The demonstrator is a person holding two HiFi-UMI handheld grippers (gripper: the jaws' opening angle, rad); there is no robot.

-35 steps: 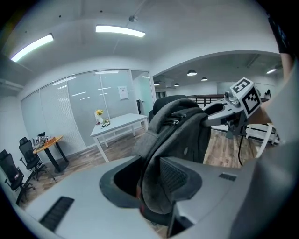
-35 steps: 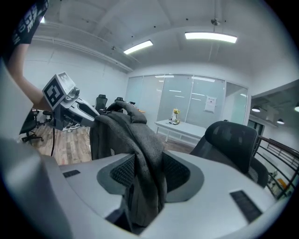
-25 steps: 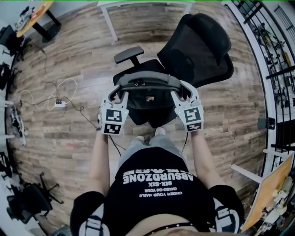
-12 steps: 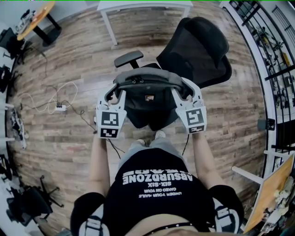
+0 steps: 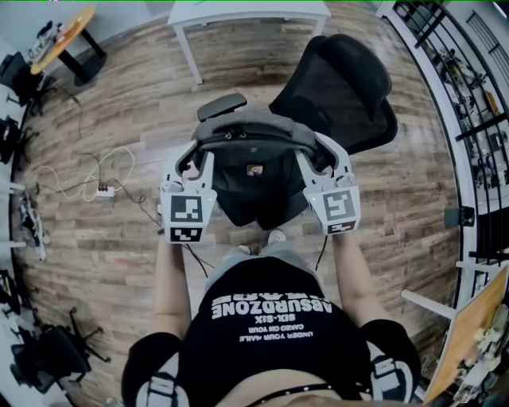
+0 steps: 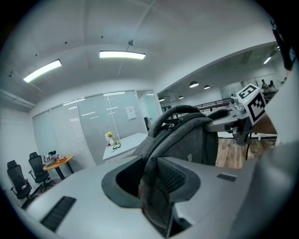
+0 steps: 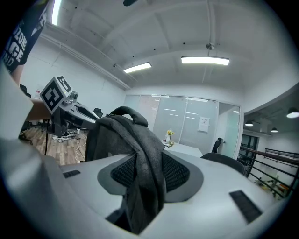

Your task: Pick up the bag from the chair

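1. Nearest are two grippers, one left gripper (image 5: pixel 196 164) and one right gripper (image 5: pixel 317 159). The jaws of each are pinching grey fabric at one side of the bag.
2. One grey bag (image 5: pixel 253 171) hangs between them, over the seat of one black chair (image 5: pixel 342 79). The lift probably goes best with both sides raised evenly and the grips kept firm.
3. Farthest stands one white desk (image 5: pixel 250 11).

Chair (image 5: pixel 342 87) seat mostly hidden beneath bag (image 5: pixel 254 171); table (image 5: pixel 246 11) cut by top edge.

Left hand-held gripper (image 5: pixel 195 161), right one (image 5: pixel 318 157) clamped
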